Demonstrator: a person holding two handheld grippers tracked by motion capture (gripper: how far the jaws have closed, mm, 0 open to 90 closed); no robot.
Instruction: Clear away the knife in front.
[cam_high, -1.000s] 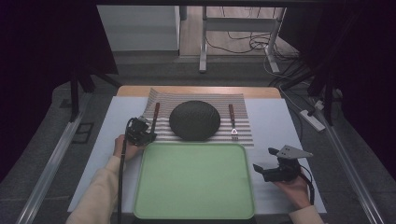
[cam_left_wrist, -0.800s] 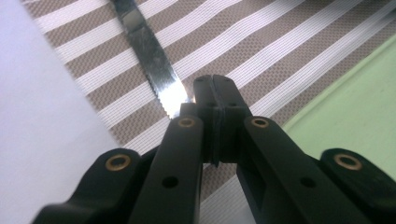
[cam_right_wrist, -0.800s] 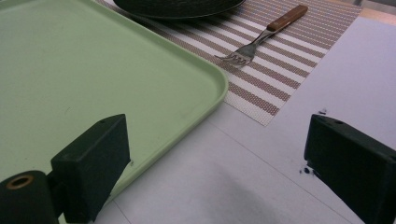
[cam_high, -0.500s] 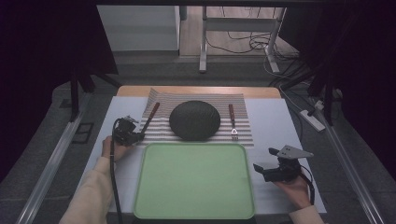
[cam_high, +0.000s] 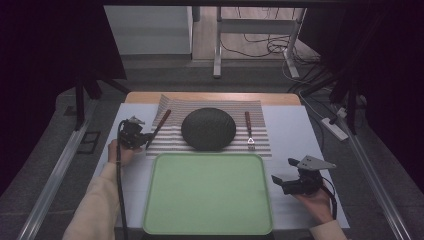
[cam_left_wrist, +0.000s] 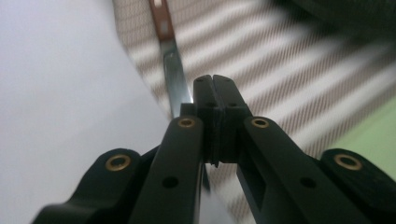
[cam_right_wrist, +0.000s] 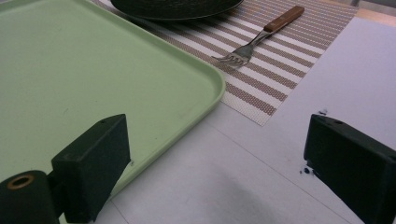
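Observation:
A knife (cam_high: 159, 127) with a brown handle lies tilted on the left part of the striped placemat (cam_high: 260, 137), its blade pointing down-left. My left gripper (cam_high: 139, 137) is at the blade end, over the mat's left edge. In the left gripper view its jaws (cam_left_wrist: 215, 91) are shut pad to pad with nothing between them. The knife blade (cam_left_wrist: 173, 77) runs along their left side and passes beneath them. A dark round plate (cam_high: 208, 128) sits mid-mat with a fork (cam_high: 248, 128) to its right. My right gripper (cam_high: 284, 175) rests open on the white table, right of the tray; the open jaws (cam_right_wrist: 219, 158) hold nothing.
A light green tray (cam_high: 207, 192) lies in front of the placemat; its corner (cam_right_wrist: 205, 79) is close to my right gripper's left jaw. The fork (cam_right_wrist: 254, 42) lies beyond that corner. White table surface (cam_high: 295, 130) borders mat and tray.
My left gripper has moved left. The knife, straight along the mat's left side a second ago, has swung so its blade end points left. The right gripper has stayed put.

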